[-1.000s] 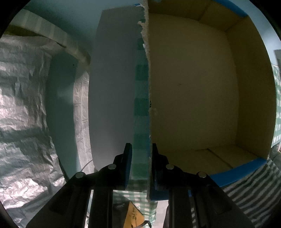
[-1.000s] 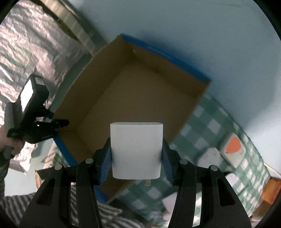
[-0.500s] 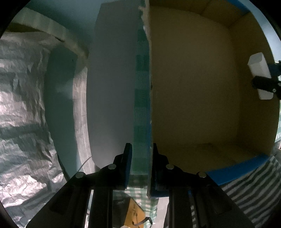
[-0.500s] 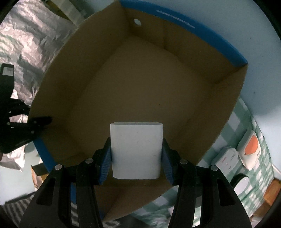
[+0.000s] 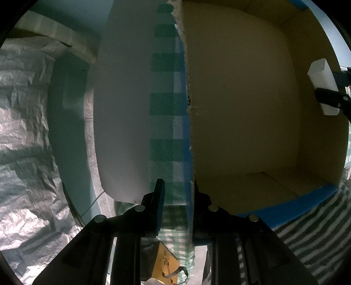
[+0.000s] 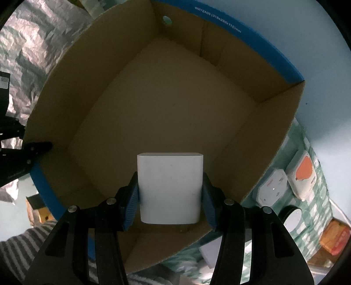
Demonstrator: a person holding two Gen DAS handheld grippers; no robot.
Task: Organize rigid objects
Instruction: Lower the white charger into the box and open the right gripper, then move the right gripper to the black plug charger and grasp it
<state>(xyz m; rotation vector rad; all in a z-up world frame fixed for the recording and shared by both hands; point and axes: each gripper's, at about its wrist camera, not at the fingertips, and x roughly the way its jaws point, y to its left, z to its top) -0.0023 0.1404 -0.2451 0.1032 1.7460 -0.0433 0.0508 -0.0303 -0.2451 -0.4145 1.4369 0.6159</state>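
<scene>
so the right tongs [image 6: 170,195] are gripping a white rounded plastic block [image 6: 170,188] over the bare-floored brown cardboard box with blue outer walls [image 6: 219,54], whose wall the left tongs [image 5: 176,206] are pinching, while several white devices [image 6: 285,182] are waiting on the checked table [image 6: 324,210].

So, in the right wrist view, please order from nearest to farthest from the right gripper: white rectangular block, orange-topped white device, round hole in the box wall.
1. White rectangular block, between the fingers of the right gripper.
2. Orange-topped white device, right, outside the box.
3. Round hole, top, far wall.
</scene>
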